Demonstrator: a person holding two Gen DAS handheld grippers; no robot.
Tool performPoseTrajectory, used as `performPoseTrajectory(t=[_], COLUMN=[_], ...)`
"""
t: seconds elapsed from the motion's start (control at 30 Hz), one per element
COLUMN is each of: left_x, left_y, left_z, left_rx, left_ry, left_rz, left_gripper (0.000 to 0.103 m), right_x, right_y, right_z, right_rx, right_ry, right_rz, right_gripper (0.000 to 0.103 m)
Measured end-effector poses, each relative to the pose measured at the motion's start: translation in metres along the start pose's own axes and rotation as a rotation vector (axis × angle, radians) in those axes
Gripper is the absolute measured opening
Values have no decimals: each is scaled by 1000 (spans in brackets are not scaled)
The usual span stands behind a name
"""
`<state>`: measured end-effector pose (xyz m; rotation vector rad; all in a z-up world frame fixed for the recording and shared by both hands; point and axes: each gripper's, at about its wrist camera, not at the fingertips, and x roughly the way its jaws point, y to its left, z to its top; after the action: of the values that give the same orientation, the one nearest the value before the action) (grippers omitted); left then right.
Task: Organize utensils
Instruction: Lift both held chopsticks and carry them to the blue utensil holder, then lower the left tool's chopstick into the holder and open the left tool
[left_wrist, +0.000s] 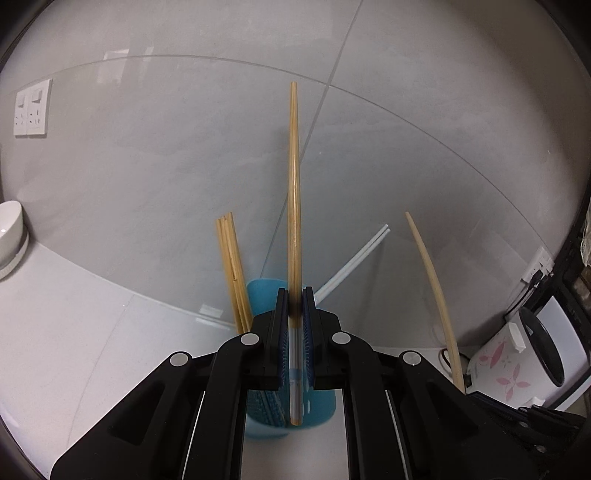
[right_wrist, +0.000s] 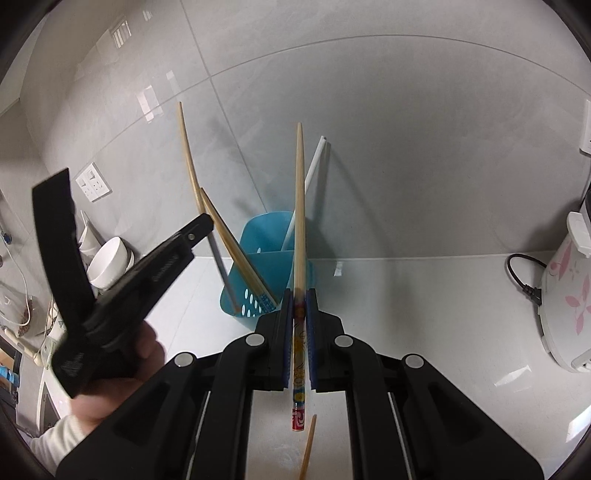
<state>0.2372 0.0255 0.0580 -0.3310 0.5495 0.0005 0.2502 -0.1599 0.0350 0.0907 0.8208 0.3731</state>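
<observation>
On the left of the left wrist view, white switches (left_wrist: 32, 108) sit on the grey wall and a white bowl (left_wrist: 11, 236) stands on the table (left_wrist: 74, 332). In the middle, the left hand-held gripper (left_wrist: 295, 295) is squeezed shut on a wooden chopstick (left_wrist: 294, 192) with a pale striped end, and the stick points up and away. Just behind it stands a blue holder (left_wrist: 260, 291) with a bunch of brown chopsticks (left_wrist: 232, 266) and two white chopsticks (left_wrist: 354, 262) leaning out of it. To the right, another pale stick (left_wrist: 432, 291) rises in front of a white cooker (left_wrist: 517, 362) with pink flowers. In the right wrist view, a hand (right_wrist: 110, 373) holds the left hand-held gripper on the left, near white bowls (right_wrist: 107, 262). In the middle, the right hand-held gripper (right_wrist: 300, 295) is squeezed shut on a painted chopstick (right_wrist: 300, 229) with a bright patterned end. The blue holder stands on the table just behind it. One more stick (right_wrist: 308, 446) lies on the table below.
</observation>
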Motion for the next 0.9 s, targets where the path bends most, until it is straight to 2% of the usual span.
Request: performPoseTrajectory(t=[0.2, 0.43, 0.7, 0.9], left_x=[19, 38, 53, 50], left_y=[-2, -5, -12, -13], left_z=[-12, -28, -39, -34], left_rx=[13, 32, 82, 123], left_ry=[-28, -16, 46, 87], left_rz=[-5, 18, 27, 28], left_gripper=[7, 7, 7, 9], right_x=[9, 12, 11, 12], right_y=[-2, -2, -2, -3], right_z=[2, 1, 2, 2], right_rx=[9, 14, 16, 15], right_ry=[6, 12, 15, 18], right_rz=[7, 10, 15, 14], right_gripper=[6, 6, 6, 6])
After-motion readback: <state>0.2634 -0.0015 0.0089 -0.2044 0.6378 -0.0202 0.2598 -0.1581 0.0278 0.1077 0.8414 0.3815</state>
